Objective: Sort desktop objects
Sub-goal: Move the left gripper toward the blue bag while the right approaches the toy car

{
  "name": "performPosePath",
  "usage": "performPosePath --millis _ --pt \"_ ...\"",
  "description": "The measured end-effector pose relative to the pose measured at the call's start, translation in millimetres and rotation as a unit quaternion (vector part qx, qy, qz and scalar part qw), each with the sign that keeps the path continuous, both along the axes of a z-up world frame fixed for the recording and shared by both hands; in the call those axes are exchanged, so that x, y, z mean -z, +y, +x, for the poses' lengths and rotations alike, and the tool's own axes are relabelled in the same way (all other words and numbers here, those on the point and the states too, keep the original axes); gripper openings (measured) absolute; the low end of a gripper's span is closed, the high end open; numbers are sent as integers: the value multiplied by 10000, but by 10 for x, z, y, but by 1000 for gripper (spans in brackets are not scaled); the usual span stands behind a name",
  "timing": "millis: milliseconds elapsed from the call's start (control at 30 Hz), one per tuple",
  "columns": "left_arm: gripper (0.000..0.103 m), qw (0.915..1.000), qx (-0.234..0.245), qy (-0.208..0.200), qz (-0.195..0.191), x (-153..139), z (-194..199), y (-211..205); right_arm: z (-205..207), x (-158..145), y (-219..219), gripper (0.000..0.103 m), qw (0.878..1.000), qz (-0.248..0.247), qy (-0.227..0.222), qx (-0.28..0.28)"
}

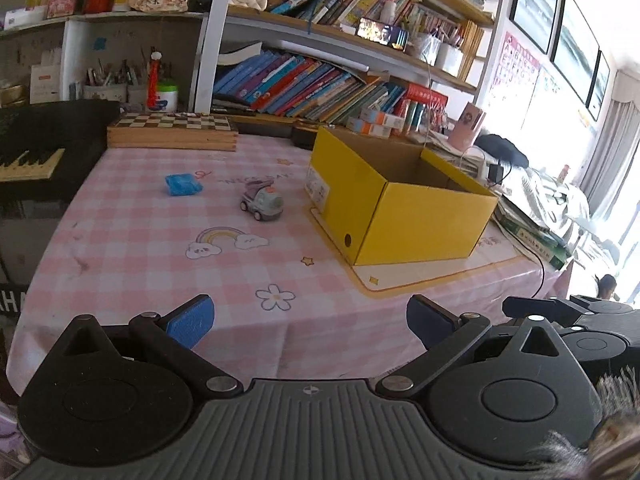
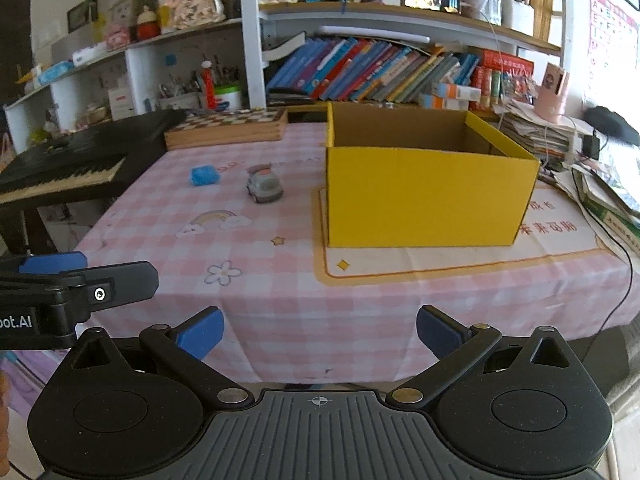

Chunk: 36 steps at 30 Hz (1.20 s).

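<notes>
While you hold both tools at the near table edge, read the scene as follows.
Left gripper: your jaws stand wide apart with nothing between them, above the pink checked tablecloth.
Right gripper: your jaws stand wide apart and hold nothing; the left tool shows at the left margin of this view.
Toy car: grey, on its wheels, near the middle of the cloth, just left of the box and apart from it.
Blue block: flat on the cloth, left of the car and a little farther back, apart from it.
Yellow box: open-topped cardboard, on a cream mat at the right of the table; you cannot see its floor.
Chessboard case: at the far table edge, in front of the bookshelves.
Keyboard: black, beside the table on your left.
</notes>
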<state>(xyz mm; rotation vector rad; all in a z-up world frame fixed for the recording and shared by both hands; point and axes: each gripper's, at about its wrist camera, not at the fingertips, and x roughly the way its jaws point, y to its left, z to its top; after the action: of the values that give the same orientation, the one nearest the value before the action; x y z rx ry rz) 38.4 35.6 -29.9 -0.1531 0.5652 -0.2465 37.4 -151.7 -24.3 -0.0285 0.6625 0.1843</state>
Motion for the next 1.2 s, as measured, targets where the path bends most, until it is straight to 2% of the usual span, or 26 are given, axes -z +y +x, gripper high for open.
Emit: performPosePath --millis 233,400,700,867,1200 --pt "103 9999 -77 -16 98 -28 -8 11 13 -23 48 103 9999 46 -2 -90" --pt "103 9986 -368 159 341 -7 50 91 48 -8 140 103 9998 -50 21 -201" --pt "103 9976 -571 162 343 -3 183 331 285 20 345 103 9983 143 115 -548" --pt "103 9985 -471 164 229 28 310 397 433 46 501 103 9969 54 169 -766" --pt "103 9974 -632 245 230 42 720 505 818 65 632 102 9956 76 172 -918"
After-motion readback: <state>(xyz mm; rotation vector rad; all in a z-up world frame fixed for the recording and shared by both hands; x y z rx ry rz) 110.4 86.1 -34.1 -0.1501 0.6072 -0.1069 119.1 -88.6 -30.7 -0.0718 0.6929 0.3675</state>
